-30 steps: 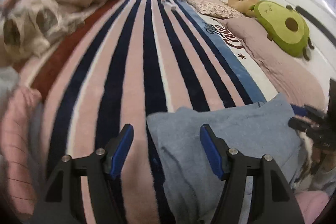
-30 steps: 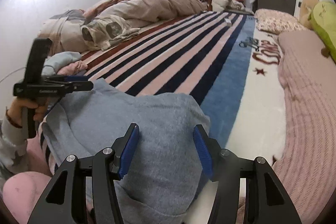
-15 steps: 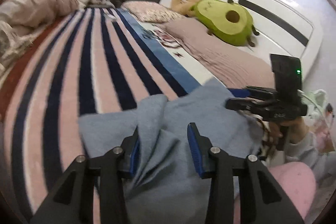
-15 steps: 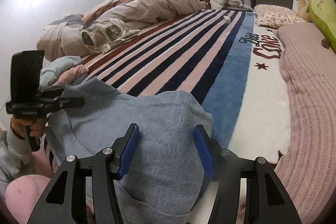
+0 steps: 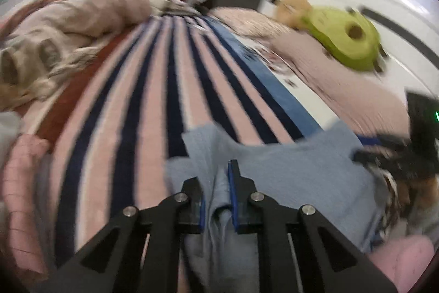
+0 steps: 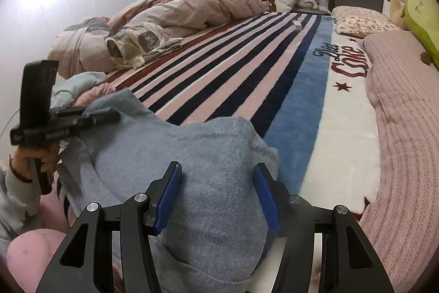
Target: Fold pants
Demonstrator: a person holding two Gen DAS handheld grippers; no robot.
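Observation:
The grey-blue pants (image 6: 170,155) lie bunched on the striped blanket near the bed's front edge. My left gripper (image 5: 216,180) is shut on a fold of the pants (image 5: 288,169) at their left side; it also shows in the right wrist view (image 6: 109,116), lifting that corner. My right gripper (image 6: 216,180) is open, its blue pads on either side of the pants' right part, just above the fabric. It shows blurred at the right of the left wrist view (image 5: 365,148).
A striped pink, navy and white blanket (image 6: 247,67) covers the bed. A crumpled duvet and clothes (image 6: 164,18) lie at the far left, pink clothes (image 5: 22,177) at the near left. A pink knit blanket (image 6: 406,114), pillow and avocado plush (image 5: 345,40) lie at the right.
My left gripper has closed from open onto a fold of the pants and lifted it. The right gripper stays open over the pants.

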